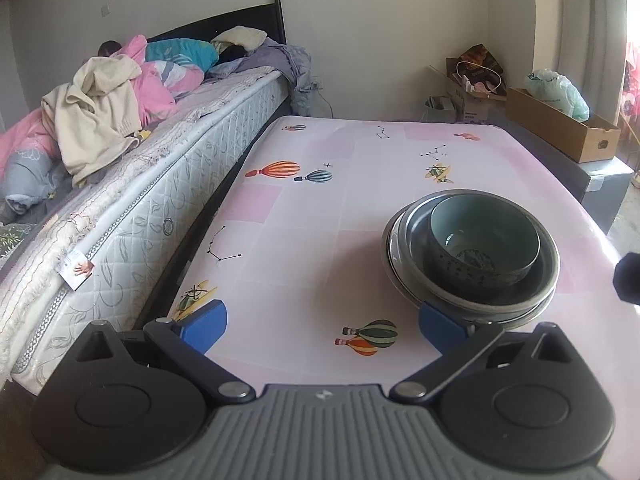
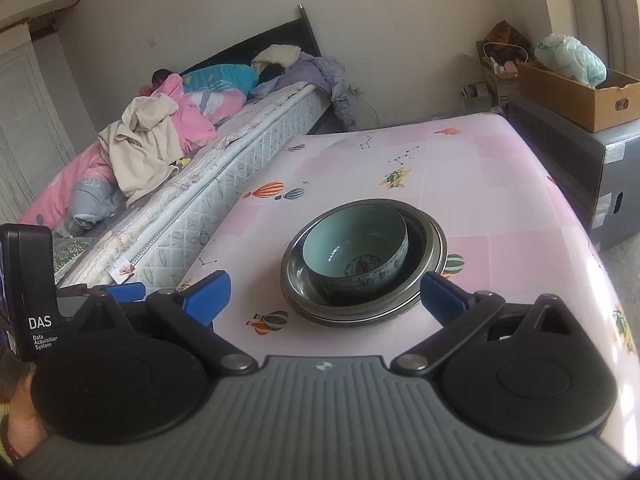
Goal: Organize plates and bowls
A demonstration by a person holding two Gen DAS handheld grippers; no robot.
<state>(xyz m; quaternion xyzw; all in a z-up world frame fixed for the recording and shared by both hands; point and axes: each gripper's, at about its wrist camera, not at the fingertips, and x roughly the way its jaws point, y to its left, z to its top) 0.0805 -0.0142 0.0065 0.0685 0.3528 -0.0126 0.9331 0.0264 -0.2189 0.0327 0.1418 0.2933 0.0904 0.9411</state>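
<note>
A teal ceramic bowl [image 1: 482, 240] sits inside a stack of metal dishes [image 1: 404, 256] on the pink patterned table [image 1: 304, 240]. My left gripper [image 1: 322, 326] is open and empty, just in front and to the left of the stack; its right fingertip is near the stack's front rim. In the right wrist view the teal bowl [image 2: 356, 246] rests in the metal dishes [image 2: 294, 280], straight ahead of my right gripper [image 2: 326, 294], which is open and empty, its jaws wide on either side of the stack's near edge.
A bed [image 1: 132, 184] with heaped bedding runs along the table's left side. A cardboard box [image 1: 560, 128] with a plastic bag [image 1: 558, 92] stands on a dark cabinet [image 2: 576, 168] at the far right. The left gripper's body [image 2: 28, 280] shows at the left of the right wrist view.
</note>
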